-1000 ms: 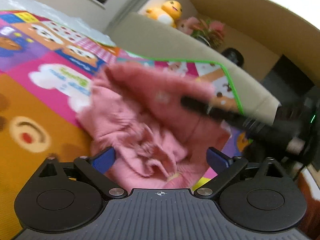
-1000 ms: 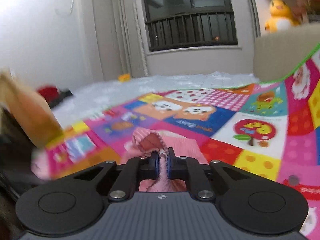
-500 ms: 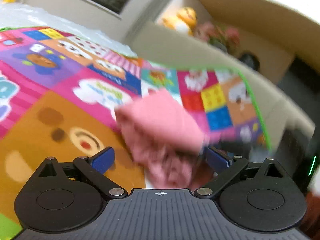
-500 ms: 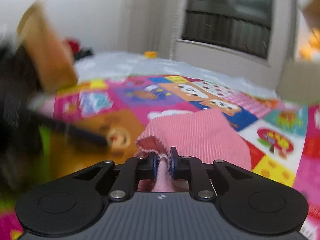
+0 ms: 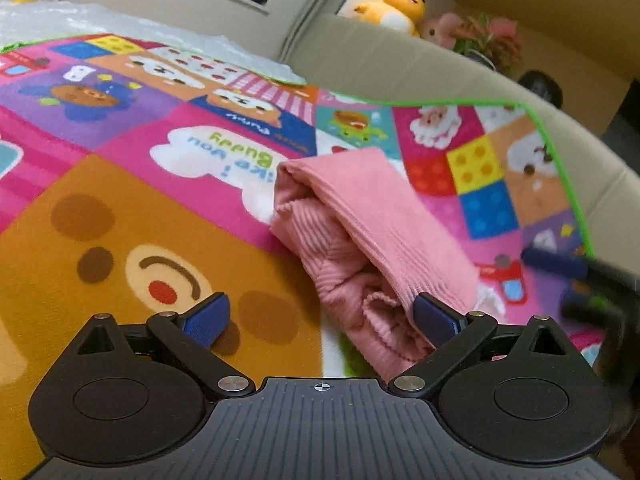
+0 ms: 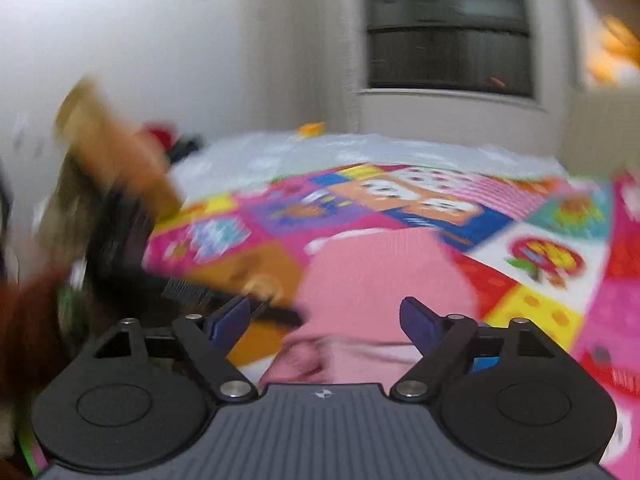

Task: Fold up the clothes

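Observation:
A pink ribbed garment (image 5: 368,236) lies folded over on the colourful play mat (image 5: 120,208), its loose end bunched near my left gripper. My left gripper (image 5: 320,320) is open, its blue pads wide apart, the right pad beside the garment's edge. In the right wrist view the same pink garment (image 6: 384,280) sits just ahead of my right gripper (image 6: 326,320), which is open with nothing between its fingers. The right gripper (image 5: 576,276) shows blurred at the right edge of the left wrist view.
A beige sofa edge (image 5: 400,64) borders the mat at the back, with a yellow plush duck (image 5: 396,8) and flowers (image 5: 488,40) behind. A brown cardboard box (image 6: 116,156) and the left gripper (image 6: 132,240), blurred, stand at the left in the right wrist view.
My right gripper has let go of the pink garment and opened. The garment has dropped folded onto the mat. The left gripper stayed open.

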Demonstrator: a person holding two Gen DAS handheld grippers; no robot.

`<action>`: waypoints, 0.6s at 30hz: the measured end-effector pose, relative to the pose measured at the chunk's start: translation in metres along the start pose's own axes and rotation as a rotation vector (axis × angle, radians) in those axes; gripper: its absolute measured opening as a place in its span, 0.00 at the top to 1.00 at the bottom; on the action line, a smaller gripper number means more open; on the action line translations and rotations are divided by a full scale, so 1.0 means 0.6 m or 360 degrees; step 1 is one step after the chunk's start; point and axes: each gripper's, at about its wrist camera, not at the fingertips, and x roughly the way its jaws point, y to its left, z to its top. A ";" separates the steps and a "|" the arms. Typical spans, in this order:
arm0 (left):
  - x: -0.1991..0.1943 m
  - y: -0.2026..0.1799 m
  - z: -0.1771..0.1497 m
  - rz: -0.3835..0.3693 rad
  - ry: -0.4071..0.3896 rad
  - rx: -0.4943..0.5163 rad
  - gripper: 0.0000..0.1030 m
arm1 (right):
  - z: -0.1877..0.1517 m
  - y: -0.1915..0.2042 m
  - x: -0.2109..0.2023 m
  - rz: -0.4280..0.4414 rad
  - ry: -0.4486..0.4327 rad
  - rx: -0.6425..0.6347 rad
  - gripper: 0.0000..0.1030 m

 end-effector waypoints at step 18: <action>-0.059 -0.036 0.048 -0.0336 -0.0173 -0.0111 0.04 | -0.067 -0.004 -0.042 -0.0285 -0.0130 -0.0170 0.16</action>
